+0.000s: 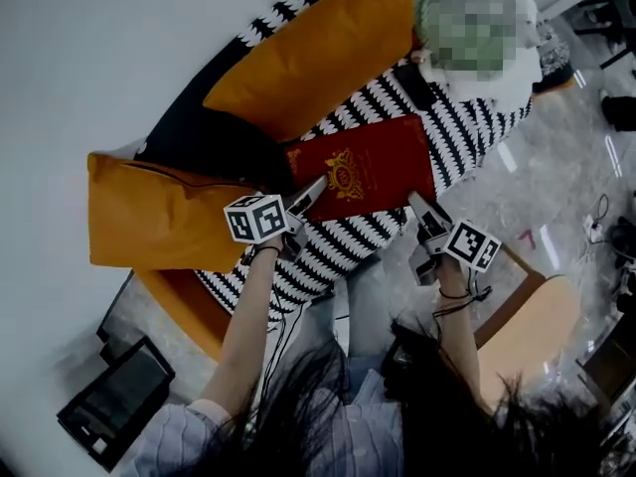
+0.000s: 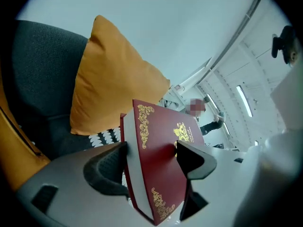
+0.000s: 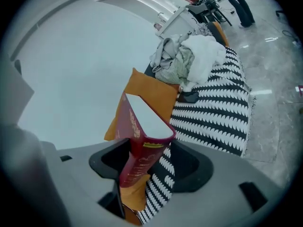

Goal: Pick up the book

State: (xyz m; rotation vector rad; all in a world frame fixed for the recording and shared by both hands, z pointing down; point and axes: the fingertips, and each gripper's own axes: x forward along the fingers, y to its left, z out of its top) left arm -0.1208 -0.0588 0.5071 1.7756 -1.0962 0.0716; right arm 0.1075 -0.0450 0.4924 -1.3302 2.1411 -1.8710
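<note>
The book (image 1: 365, 170) is dark red with a gold crest and is held over a black-and-white striped throw (image 1: 467, 127). My left gripper (image 1: 301, 203) holds its near left corner and my right gripper (image 1: 420, 211) its near right corner. In the left gripper view the book (image 2: 158, 160) stands tilted between the jaws, and the left gripper (image 2: 150, 161) is shut on its covers. In the right gripper view the spine end of the book (image 3: 140, 157) sits between the jaws of the right gripper (image 3: 144, 164), which is shut on it, with white page edges showing above.
Two orange cushions (image 1: 318, 48) (image 1: 159, 212) lie behind and left of the book on a dark sofa (image 2: 38, 79). A heap of clothes (image 3: 189, 58) sits at the throw's far end. A dark tablet-like device (image 1: 114, 400) lies on the floor at the left, and a wooden seat (image 1: 537, 316) is at the right.
</note>
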